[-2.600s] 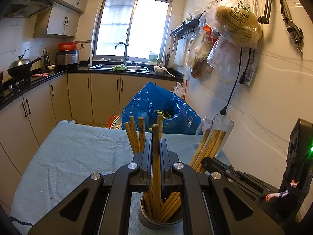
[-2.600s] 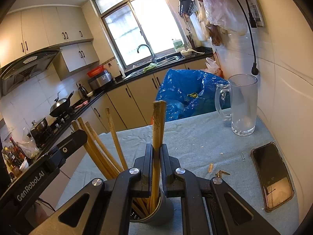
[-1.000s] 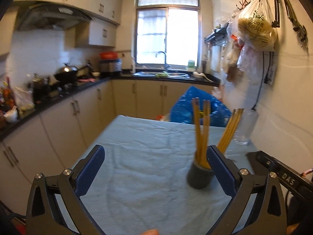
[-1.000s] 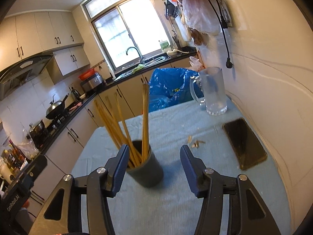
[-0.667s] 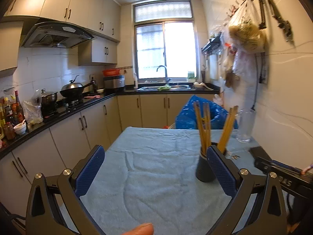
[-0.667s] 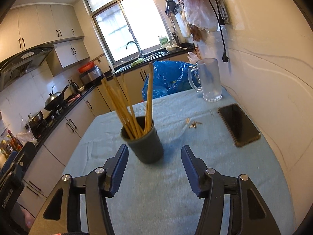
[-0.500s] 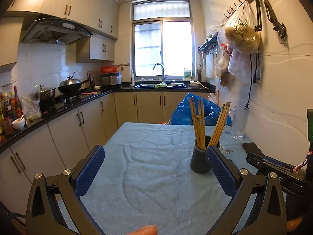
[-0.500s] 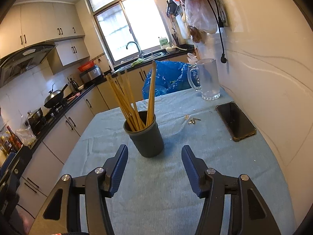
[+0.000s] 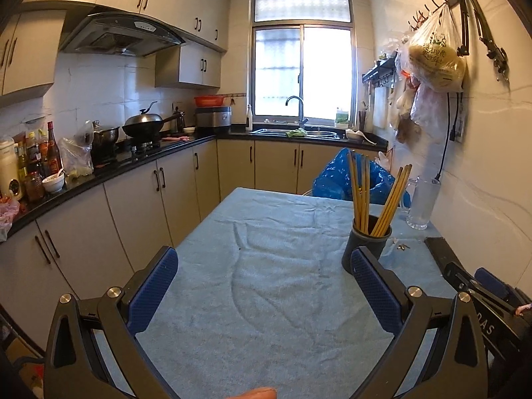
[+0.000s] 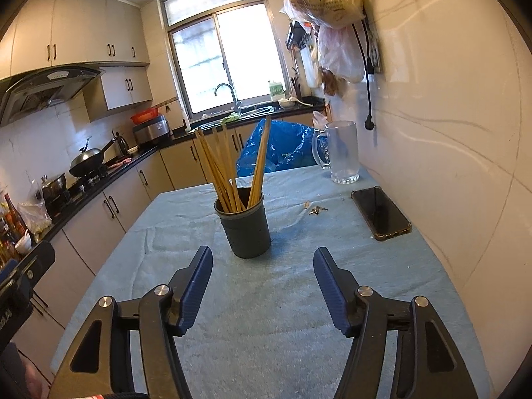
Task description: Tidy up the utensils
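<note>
Chopsticks (image 10: pixel 229 169) stand in gray cup (image 10: pixel 247 229); both grippers' fingers released, right widening.

both the left gripper (image 9: pixel 264 266) and the right gripper (image 10: pixel 262 266) show black angular frames with triangular cut-outs, round silver screws at the joints and ribbed blue pads (image 9: pixel 153 287) lining the fingers; white lettering marks one black body.

Glass mug (image 10: pixel 342 153) & dark phone (image 10: pixel 380 212) lie apart on blue cloth (image 10: pixel 266 299) (blue bag (image 10: pixel 282 146) behind).
</note>
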Tool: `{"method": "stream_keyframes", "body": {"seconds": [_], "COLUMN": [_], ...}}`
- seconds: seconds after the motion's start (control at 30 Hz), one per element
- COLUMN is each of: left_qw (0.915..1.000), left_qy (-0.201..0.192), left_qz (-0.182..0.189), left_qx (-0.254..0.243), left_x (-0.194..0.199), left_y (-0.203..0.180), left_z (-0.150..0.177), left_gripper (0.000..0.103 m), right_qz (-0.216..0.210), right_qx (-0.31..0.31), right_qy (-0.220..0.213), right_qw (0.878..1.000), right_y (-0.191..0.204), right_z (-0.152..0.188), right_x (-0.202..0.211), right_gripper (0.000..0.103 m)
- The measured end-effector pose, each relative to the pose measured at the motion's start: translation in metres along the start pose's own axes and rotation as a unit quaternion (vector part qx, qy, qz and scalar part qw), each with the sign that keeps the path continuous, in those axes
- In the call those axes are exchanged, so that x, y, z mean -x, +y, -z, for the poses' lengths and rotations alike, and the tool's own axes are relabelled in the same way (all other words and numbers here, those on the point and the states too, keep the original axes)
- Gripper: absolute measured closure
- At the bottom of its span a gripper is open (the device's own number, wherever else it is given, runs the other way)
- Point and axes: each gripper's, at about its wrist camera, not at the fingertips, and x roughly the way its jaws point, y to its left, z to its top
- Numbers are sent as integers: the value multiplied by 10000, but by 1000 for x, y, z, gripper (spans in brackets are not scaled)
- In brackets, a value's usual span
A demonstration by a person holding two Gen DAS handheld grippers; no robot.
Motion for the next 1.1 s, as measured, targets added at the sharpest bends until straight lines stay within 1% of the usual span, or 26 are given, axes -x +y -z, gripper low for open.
{"method": "stream_keyframes", "body": {"seconds": [0.43, 0.67, 1.1], "left_qw": [9990, 9979, 9956], "left_qy": [334, 482, 802], "left_qz": [264, 382, 432], "left_qx": [-122, -223, -237], "left_x": [-7, -12, -28], "left_y": [-13, -18, -21], "left_z": [9, 17, 28], "left_gripper": [0, 0, 0], "right_qz": [179, 268, 384], "right_qx": [174, 295, 491], "right_qy": [-241, -235, -216], "right_qw": [9994, 9989, 9978], "right_y": [1, 1, 5], "right_z": [5, 10, 15], "right_x": [15, 11, 6], "right_gripper": [33, 32, 31]}}
